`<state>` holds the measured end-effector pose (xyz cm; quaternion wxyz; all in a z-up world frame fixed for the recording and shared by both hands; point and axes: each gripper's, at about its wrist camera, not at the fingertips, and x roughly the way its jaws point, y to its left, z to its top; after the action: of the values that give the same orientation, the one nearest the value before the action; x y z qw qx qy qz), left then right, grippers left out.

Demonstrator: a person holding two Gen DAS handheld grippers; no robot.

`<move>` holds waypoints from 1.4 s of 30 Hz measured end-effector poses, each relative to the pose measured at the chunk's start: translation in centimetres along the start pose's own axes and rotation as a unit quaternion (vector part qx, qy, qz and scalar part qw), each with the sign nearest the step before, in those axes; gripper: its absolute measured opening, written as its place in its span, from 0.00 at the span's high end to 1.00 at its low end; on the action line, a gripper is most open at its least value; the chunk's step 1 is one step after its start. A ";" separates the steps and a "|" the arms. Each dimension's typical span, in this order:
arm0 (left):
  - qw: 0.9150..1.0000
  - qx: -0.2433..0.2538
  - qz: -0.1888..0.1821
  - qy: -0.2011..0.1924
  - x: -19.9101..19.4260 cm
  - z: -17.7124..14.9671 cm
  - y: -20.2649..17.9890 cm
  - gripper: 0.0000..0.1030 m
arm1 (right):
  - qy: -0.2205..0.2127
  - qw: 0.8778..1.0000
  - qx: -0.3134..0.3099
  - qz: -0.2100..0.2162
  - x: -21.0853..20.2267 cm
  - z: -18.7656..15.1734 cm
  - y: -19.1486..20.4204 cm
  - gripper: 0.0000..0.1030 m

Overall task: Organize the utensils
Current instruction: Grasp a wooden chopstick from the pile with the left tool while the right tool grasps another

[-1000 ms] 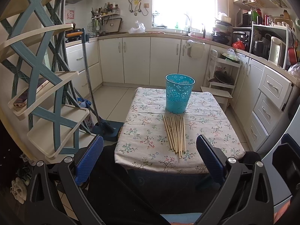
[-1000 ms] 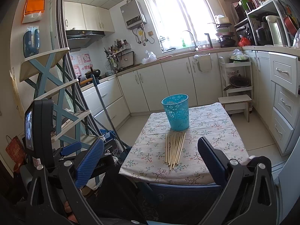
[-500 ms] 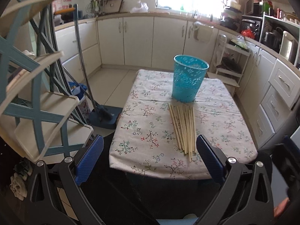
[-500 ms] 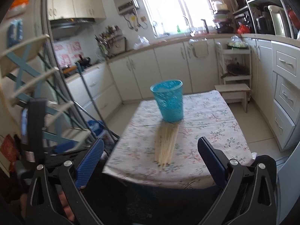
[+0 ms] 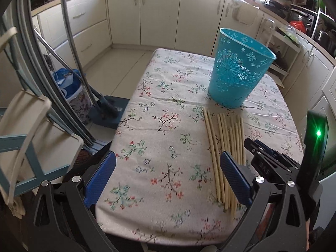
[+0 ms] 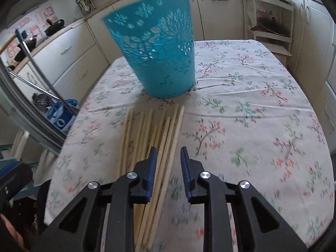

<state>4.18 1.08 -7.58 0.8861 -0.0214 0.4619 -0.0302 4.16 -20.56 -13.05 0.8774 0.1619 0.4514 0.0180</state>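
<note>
While the right gripper (image 6: pixel 168 163) straddles the rightmost chopsticks (image 6: pixel 159 138) at lower centre, jaws narrowly parted and pinching nothing yet, apparently, closing on a single pair would serve best. Chopsticks: on floral tablecloth (image 6: pixel 241 126), long axis toward turquoise basket (image 6: pixel 159 48). Left gripper (image 5: pixel 166 178): jaws spread wide.

We see a turquoise basket (image 5: pixel 237 71) pierced with flower cut-outs, pale wooden chopsticks (image 6: pixel 147 138), a cream cloth (image 5: pixel 163 138) sprigged with pink and green blossoms, and blue pads (image 6: pixel 184 168) on black fingers.
</note>
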 end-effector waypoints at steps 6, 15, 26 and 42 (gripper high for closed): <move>1.000 0.011 0.006 0.018 4.8 2.0 -1.7 0.08 | 0.010 1.000 -0.002 -0.017 3.0 1.9 -0.6 0.87; 0.997 0.051 0.028 0.044 10.6 3.7 -4.8 0.08 | 0.005 0.997 -0.067 -0.025 3.2 2.9 -2.2 0.92; 0.994 0.095 0.032 0.046 12.9 3.9 -6.8 0.44 | 0.018 0.997 -0.079 -0.002 3.3 3.0 -2.8 0.92; 0.974 0.046 -0.214 -0.057 0.2 11.0 -4.2 0.96 | 0.030 0.998 -0.039 0.035 1.7 2.3 -4.7 0.94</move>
<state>13.17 -3.05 -1.16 0.8838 -0.0812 0.3937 -0.2393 6.41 -25.36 -14.58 0.8680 0.1426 0.4703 0.0715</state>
